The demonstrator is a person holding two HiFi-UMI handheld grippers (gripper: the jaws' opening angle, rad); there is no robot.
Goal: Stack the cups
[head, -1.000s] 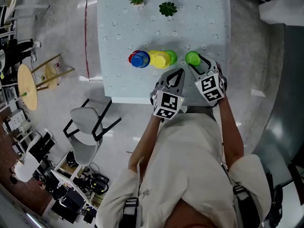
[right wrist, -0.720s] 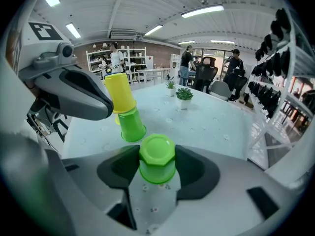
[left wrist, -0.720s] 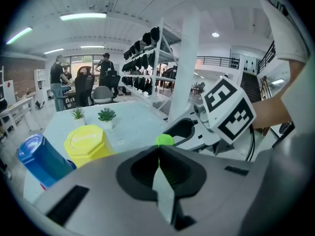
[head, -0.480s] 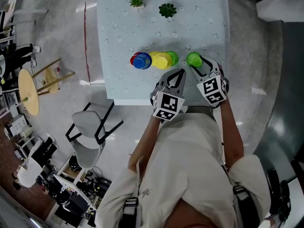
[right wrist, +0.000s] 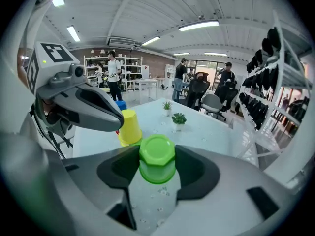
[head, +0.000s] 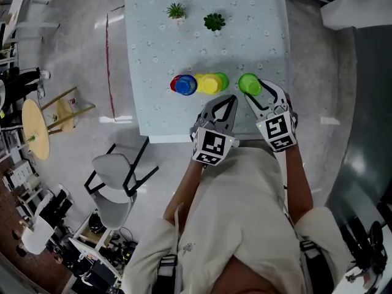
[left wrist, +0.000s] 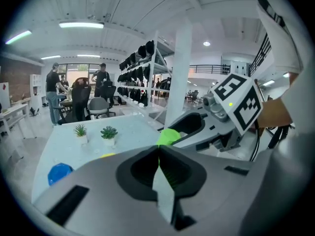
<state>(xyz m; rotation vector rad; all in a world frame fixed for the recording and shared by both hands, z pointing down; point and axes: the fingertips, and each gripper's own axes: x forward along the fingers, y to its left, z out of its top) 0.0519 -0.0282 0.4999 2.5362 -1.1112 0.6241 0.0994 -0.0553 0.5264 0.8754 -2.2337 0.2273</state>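
A lone green cup (head: 248, 83) stands upside down at the right of the white table (head: 159, 48). My right gripper (head: 256, 88) is shut on it, and in the right gripper view its jaws press both sides of the green cup (right wrist: 157, 157). To the left runs a row of cups: a second green cup (head: 222, 79), a yellow cup (head: 209, 83), a blue cup (head: 185, 85) and a red cup (head: 176, 82). My left gripper (head: 226, 98) is shut and empty, pointing at the gap between the yellow cup and the held cup.
Two small potted plants (head: 176, 11) (head: 215, 22) stand at the far side of the table. A grey chair (head: 113, 164) sits on the floor to the left of the table's near edge. People stand in the background of both gripper views.
The head view has shifted slightly. Both grippers keep their places; the right one stays around the green cup and the left one stays shut.
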